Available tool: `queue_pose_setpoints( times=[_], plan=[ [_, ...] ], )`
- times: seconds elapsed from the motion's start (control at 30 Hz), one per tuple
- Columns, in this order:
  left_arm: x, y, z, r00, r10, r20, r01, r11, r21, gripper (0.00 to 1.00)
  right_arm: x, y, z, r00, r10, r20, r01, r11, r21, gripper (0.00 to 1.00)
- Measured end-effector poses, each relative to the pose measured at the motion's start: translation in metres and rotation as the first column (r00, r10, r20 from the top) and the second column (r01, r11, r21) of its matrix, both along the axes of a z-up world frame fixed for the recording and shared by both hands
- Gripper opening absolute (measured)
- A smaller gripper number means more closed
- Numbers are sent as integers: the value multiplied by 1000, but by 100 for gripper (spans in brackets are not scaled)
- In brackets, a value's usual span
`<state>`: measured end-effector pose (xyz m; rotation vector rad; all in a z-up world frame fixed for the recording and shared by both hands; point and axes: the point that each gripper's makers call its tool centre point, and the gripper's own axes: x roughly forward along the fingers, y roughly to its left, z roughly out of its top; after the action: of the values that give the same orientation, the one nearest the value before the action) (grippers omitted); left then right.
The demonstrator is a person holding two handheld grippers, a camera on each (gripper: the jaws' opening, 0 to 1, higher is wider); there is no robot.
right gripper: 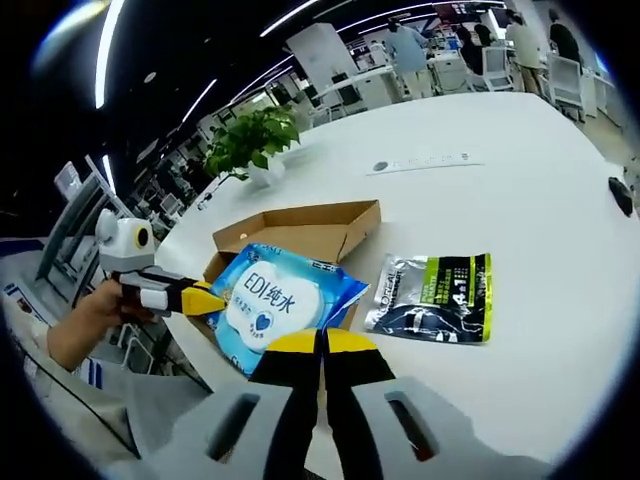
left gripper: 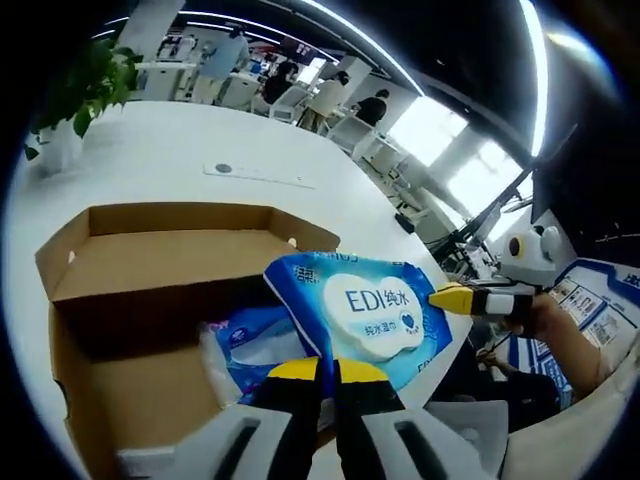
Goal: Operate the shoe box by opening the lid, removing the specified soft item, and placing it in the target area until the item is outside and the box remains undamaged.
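Note:
An open brown cardboard shoe box (left gripper: 150, 260) (right gripper: 300, 228) lies on the white table (left gripper: 180, 150) (right gripper: 500, 200). A blue and white wet-wipes pack (left gripper: 365, 310) (right gripper: 270, 300) is held up over the box's near edge. My left gripper (left gripper: 325, 368) (right gripper: 208, 298) is shut on one edge of the pack. My right gripper (right gripper: 322, 342) (left gripper: 448, 297) is shut on the opposite edge, with a hand behind it. Another blue and white soft pack (left gripper: 245, 345) lies inside the box.
A black and green foil pouch (right gripper: 435, 295) lies flat on the table right of the box. A potted plant (left gripper: 85, 85) (right gripper: 255, 140) stands beyond the box. A dark mouse (right gripper: 620, 195) sits at the far right. People and desks fill the background.

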<state>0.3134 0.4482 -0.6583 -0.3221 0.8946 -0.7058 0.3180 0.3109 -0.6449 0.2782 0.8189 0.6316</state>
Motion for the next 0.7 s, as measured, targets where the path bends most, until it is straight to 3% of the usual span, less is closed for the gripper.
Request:
queue_pose_setpoints(
  times=[0.7],
  plan=[
    [2,-43,7,1000,-8,25,8,1000,-4,3,7,-44,2,998,-61,1,61,998,-14,0]
  ],
)
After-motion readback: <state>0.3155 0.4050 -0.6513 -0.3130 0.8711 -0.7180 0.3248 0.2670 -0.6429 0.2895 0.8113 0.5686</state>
